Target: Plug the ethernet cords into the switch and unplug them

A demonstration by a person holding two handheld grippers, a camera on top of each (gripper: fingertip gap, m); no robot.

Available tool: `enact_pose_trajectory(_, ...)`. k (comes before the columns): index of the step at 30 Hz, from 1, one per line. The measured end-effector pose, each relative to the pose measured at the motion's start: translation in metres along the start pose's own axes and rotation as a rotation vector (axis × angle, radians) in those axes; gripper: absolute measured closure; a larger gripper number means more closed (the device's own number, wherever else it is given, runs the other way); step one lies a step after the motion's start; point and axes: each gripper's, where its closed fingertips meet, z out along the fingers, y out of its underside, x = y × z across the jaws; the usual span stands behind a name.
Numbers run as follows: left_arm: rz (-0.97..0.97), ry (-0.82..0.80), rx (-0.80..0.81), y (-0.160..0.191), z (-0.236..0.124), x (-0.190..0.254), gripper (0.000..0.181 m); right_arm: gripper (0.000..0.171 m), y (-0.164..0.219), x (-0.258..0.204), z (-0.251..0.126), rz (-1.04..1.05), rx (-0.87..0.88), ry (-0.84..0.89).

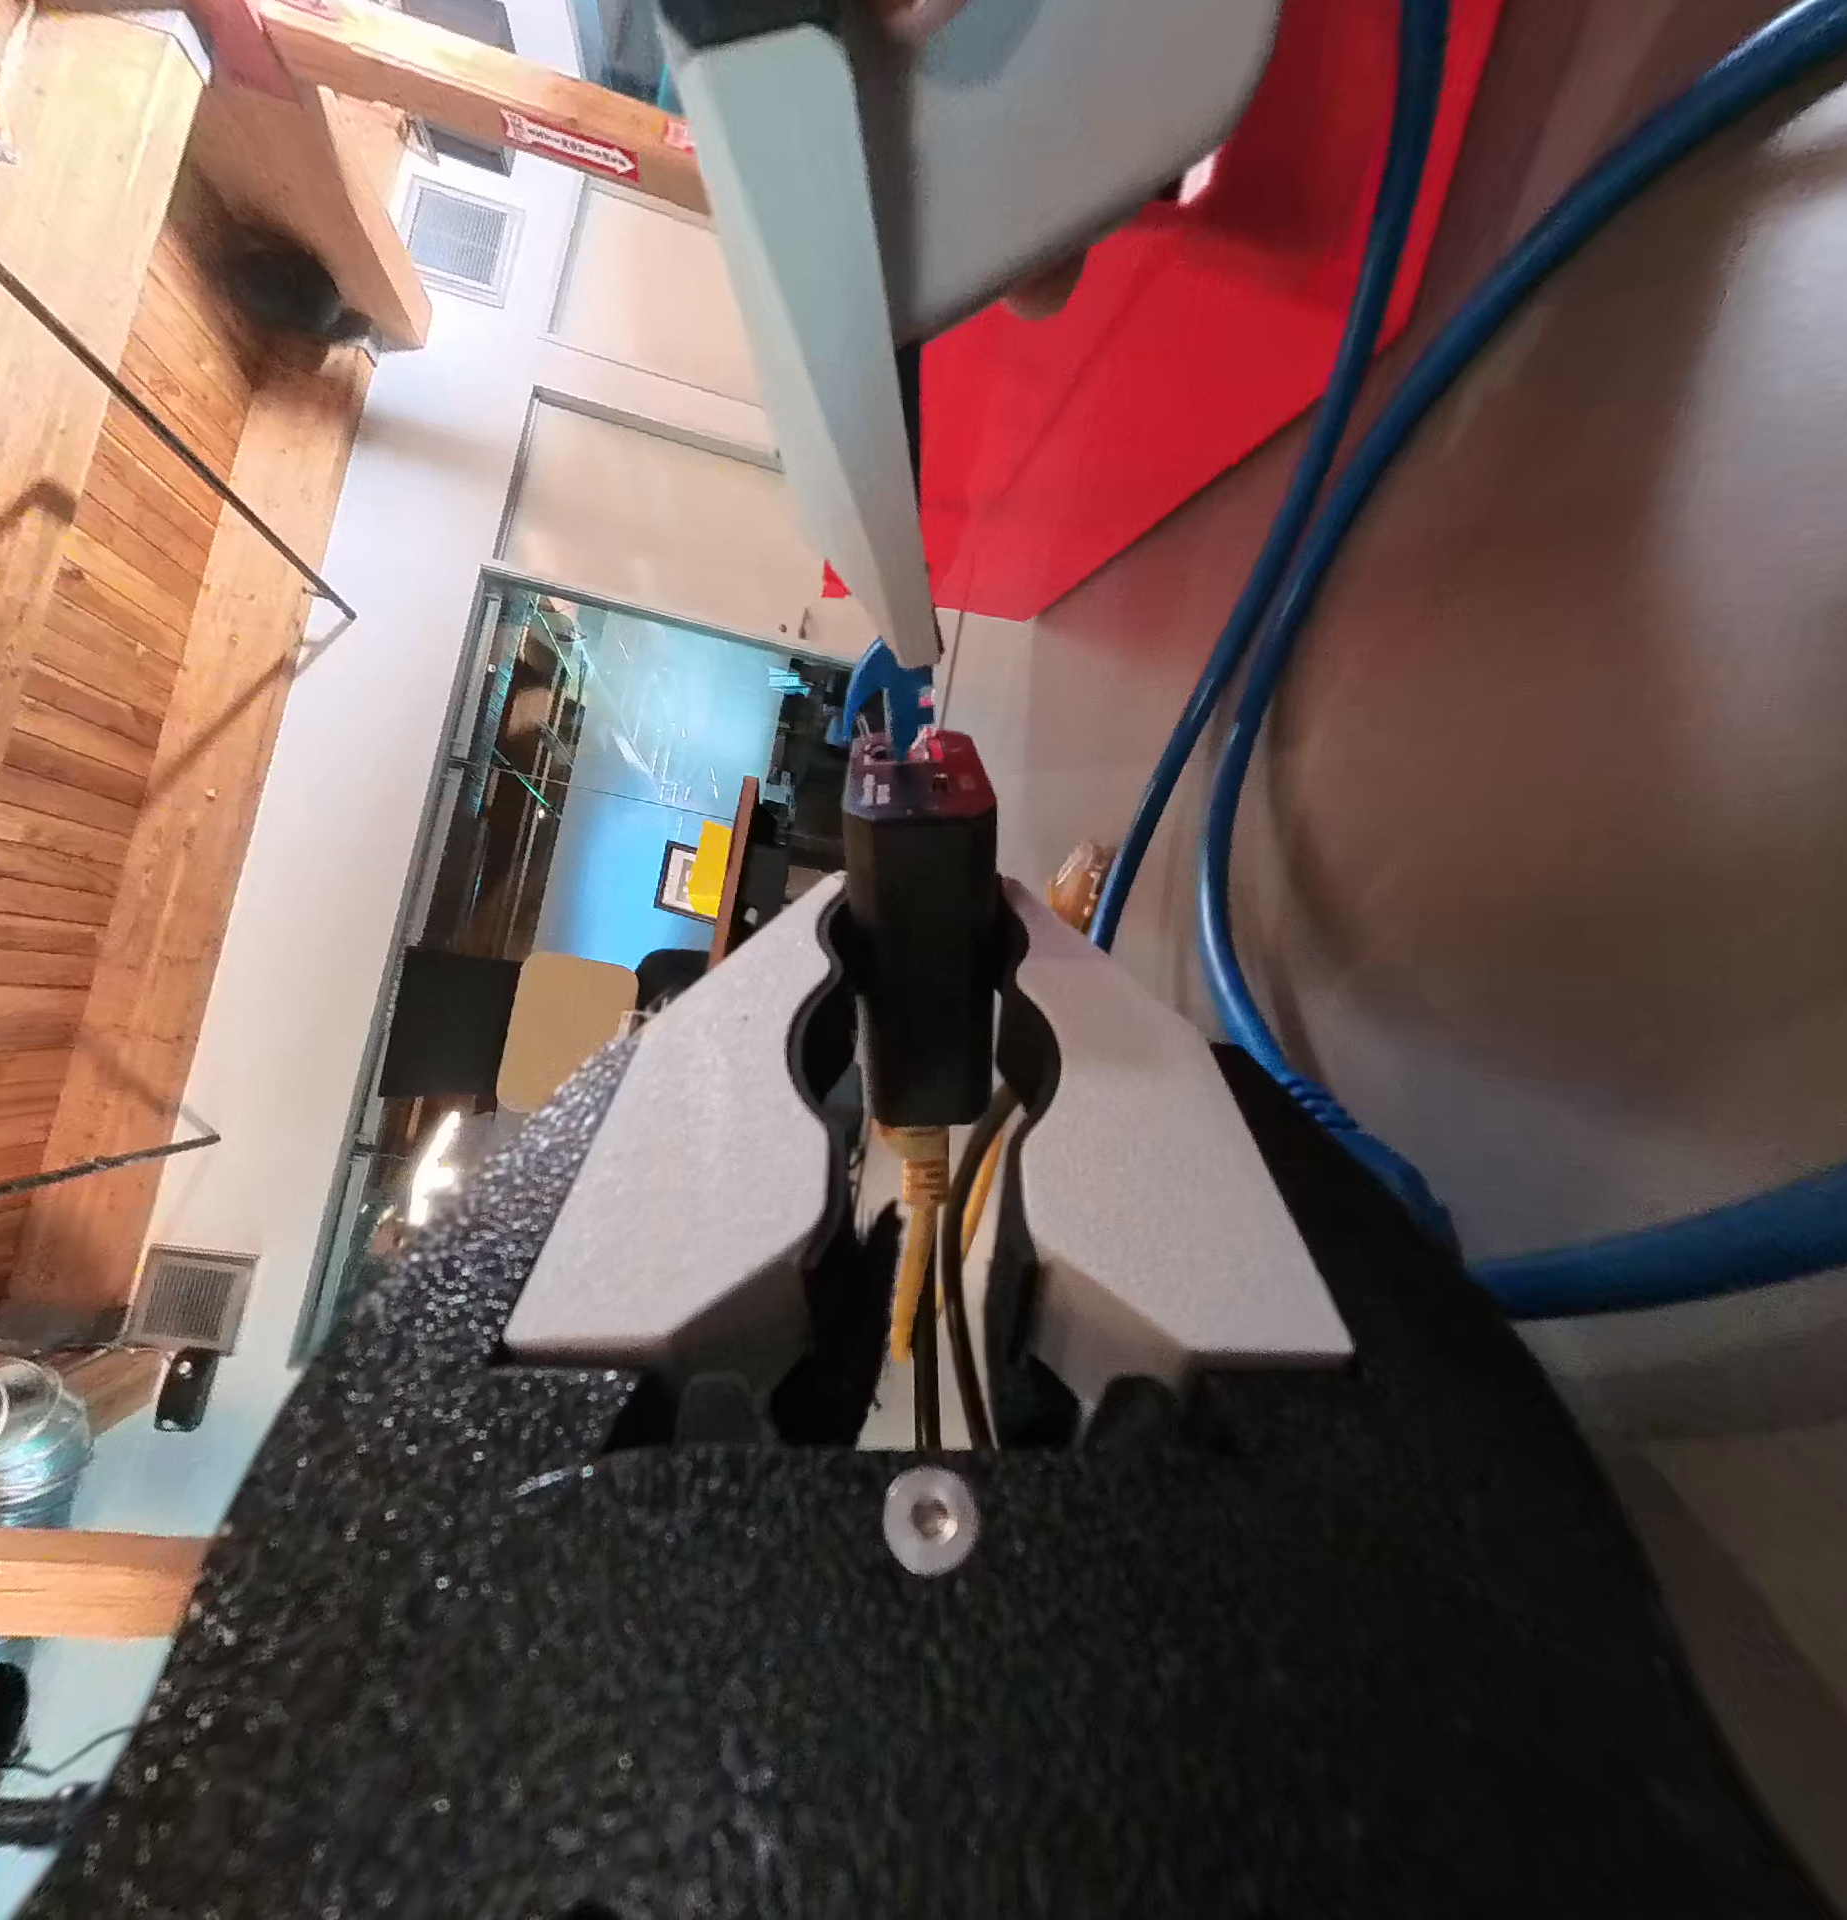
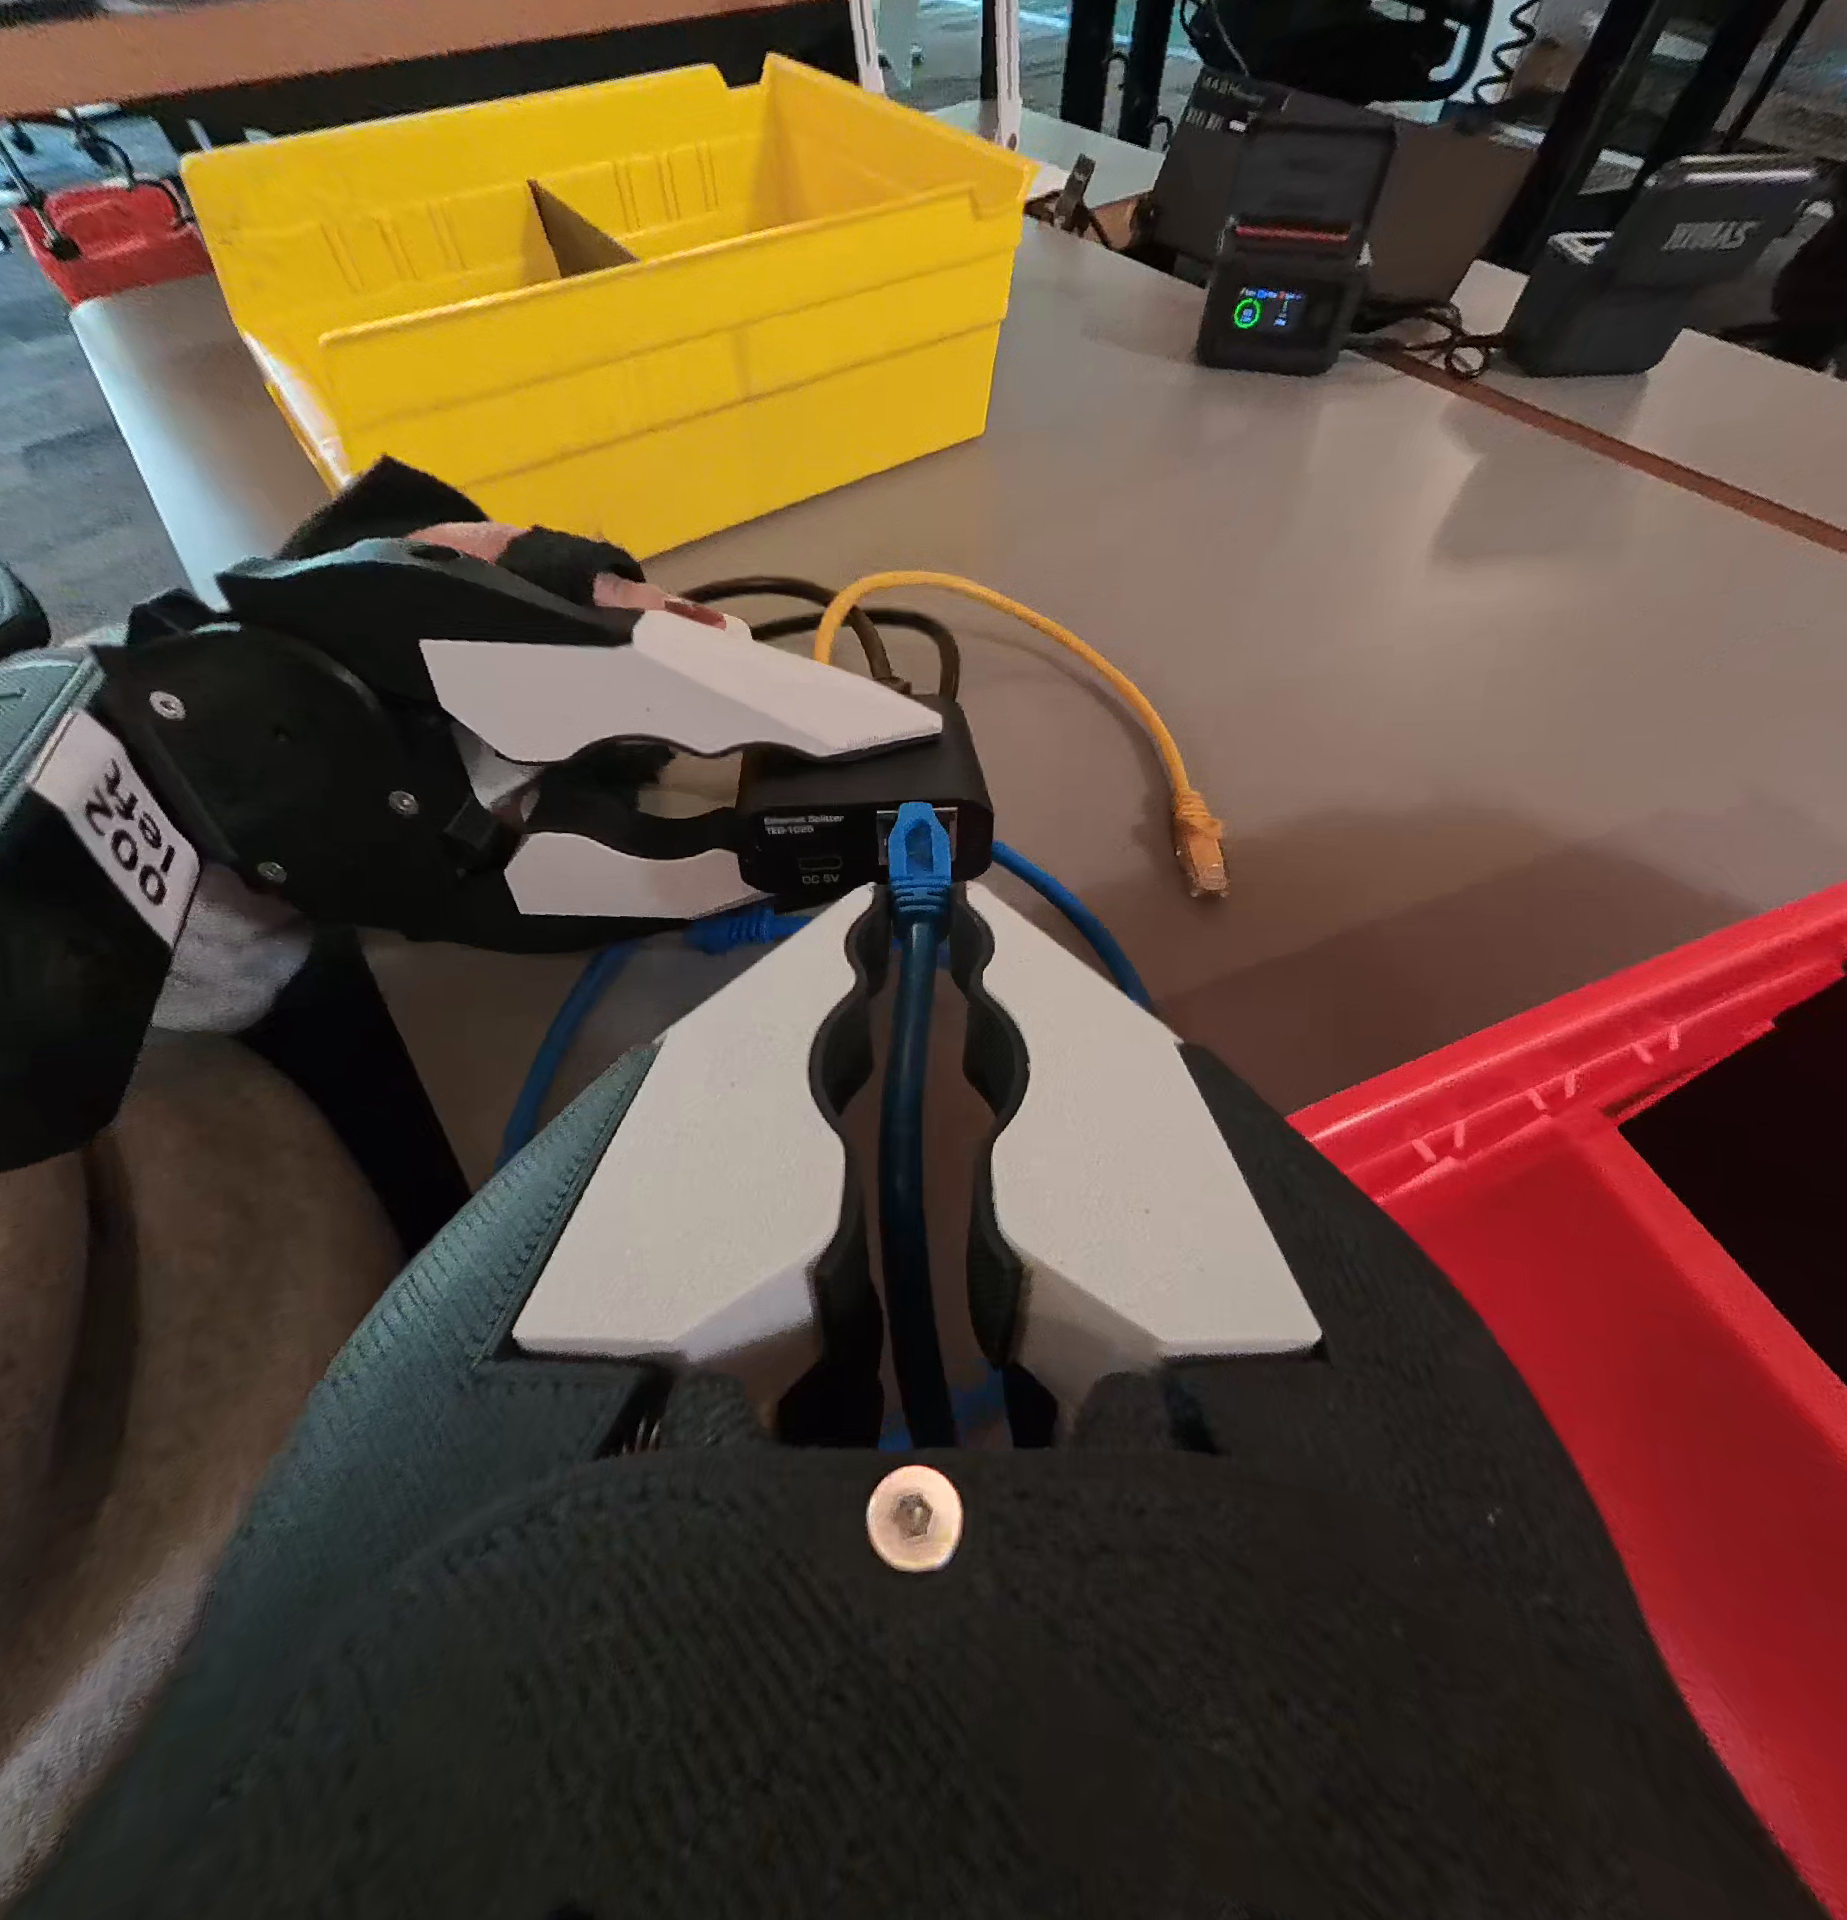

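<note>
Mid-task, judging by the layout: left claw [image 2: 846, 805] is clamped top and bottom on the black switch [image 2: 865, 821], holding it just off the desk [image 2: 1418, 665] at its near edge; the left wrist view confirms it — the switch body [image 1: 919, 935] sits pinched between the fingers, claw closed down to the width of the box. The blue cord's plug [image 2: 917, 847] is seated in, or right at, the front port; I can't tell whether it has clicked home. Right claw [image 2: 919, 920] straddles the blue cord [image 2: 908, 1122] just behind the plug, its fingers narrowly apart around the cable — whether it's actually gripping or only loosely guiding, I cannot tell. The yellow cord [image 2: 1054, 644] has one end in the back of the switch (visible in the left wrist view [image 1: 924, 1184]), while its free plug [image 2: 1199, 842] lies loose on the desk, well apart from the switch. A thin black lead also runs out the back. So my read: blue is either going in or about to come out, and the loose yellow end is left to deal with. Writing: the switch has small white print on its front face, the left claw's body carries a white sticker, and a small dark device [image 2: 1277, 312] with a lit screen sits farther back — contents not repeated. A yellow bin [image 2: 638, 343] and a red bin [image 2: 1625, 1195] flank the work area.
</note>
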Motion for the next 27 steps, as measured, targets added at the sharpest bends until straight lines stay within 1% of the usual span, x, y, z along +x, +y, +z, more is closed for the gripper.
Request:
enact_pose_trajectory(2, -0.029, -0.011, -0.004, 0.005, 0.001, -0.003, 0.16, 0.162, -0.004, 0.0, 0.002, 0.008, 0.011, -0.002)
enact_pose_trajectory(4, -0.079, -0.013, -0.006, 0.009, 0.001, -0.006, 0.16, 0.15, -0.009, -0.001, 0.005, -0.03, 0.03, 0.034)
enact_pose_trajectory(7, -0.117, -0.02, -0.018, 0.018, 0.001, -0.01, 0.16, 0.131, -0.026, -0.008, 0.003, -0.182, 0.131, 0.128)
enact_pose_trajectory(9, -0.14, -0.054, -0.027, 0.022, -0.001, -0.017, 0.16, 0.125, -0.044, -0.015, -0.009, -0.32, 0.242, 0.204)
enact_pose_trajectory(11, -0.172, -0.062, -0.039, 0.027, -0.002, -0.021, 0.16, 0.126, -0.065, -0.025, -0.029, -0.436, 0.393, 0.27)
enact_pose_trajectory(13, -0.213, -0.093, -0.058, 0.035, -0.004, -0.029, 0.16, 0.126, -0.085, -0.036, -0.055, -0.506, 0.557, 0.305)
enact_pose_trajectory(16, -0.366, -0.138, -0.072, 0.052, -0.01, -0.047, 0.16, 0.126, -0.112, -0.049, -0.103, -0.525, 0.803, 0.309)
enact_pose_trajectory(18, -0.511, -0.194, -0.062, 0.064, -0.016, -0.065, 0.16, 0.126, -0.123, -0.047, -0.123, -0.496, 0.874, 0.31)
enact_pose_trajectory(20, -0.645, -0.224, -0.064, 0.078, -0.021, -0.08, 0.16, 0.126, -0.124, -0.042, -0.125, -0.458, 0.865, 0.284)
enact_pose_trajectory(22, -0.74, -0.238, -0.046, 0.085, -0.024, -0.093, 0.16, 0.126, -0.116, -0.031, -0.111, -0.412, 0.79, 0.274)
enact_pose_trajectory(24, -0.799, -0.213, 0.018, 0.079, -0.027, -0.105, 0.16, 0.129, -0.106, -0.027, -0.092, -0.398, 0.698, 0.241)
enact_pose_trajectory(25, -0.823, -0.19, 0.074, 0.071, -0.029, -0.112, 0.16, 0.131, -0.102, -0.023, -0.081, -0.404, 0.637, 0.235)
enact_pose_trajectory(27, -0.891, -0.149, 0.174, 0.058, -0.033, -0.126, 0.16, 0.129, -0.098, -0.019, -0.065, -0.422, 0.533, 0.203)
